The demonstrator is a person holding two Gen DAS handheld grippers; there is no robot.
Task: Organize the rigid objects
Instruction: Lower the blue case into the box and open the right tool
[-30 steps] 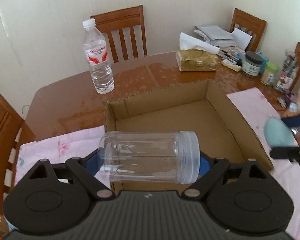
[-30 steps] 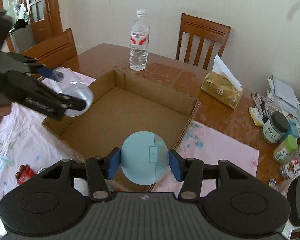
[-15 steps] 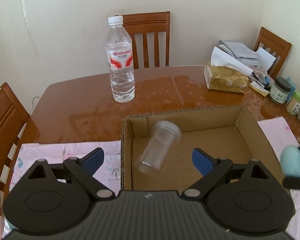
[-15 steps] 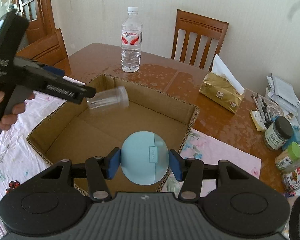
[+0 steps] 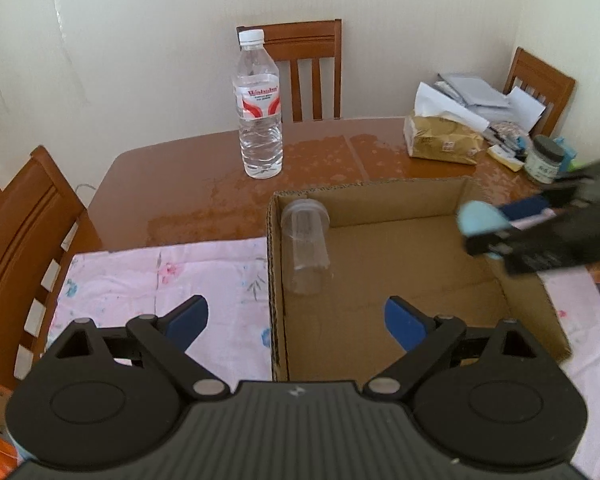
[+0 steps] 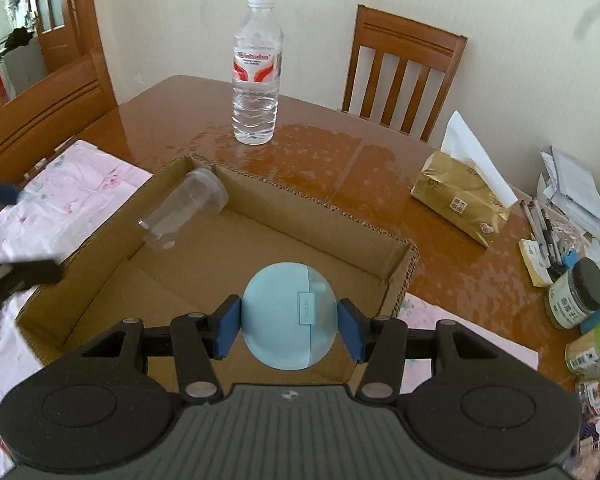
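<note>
Two grippers over one wooden table, pink floral cloths spread on its near side. Three wooden chairs round the far and left edges. Open cardboard box in the middle, straddling cloth and bare wood. Clear plastic jar lying on its side in the box's far left corner, mouth toward the back wall, touching no pad. Upright water bottle beyond the box, well apart from it. Gold tissue pack to the right, then papers, pens and small jars crowded at the table's right end.

Left gripper angled down over the box's near left wall, blue pads spread wide, just opened further, nothing between them. Right gripper tilted down above the box's near right part, narrow, pads clamped on a pale blue round case; seen blurred from the left wrist view.
</note>
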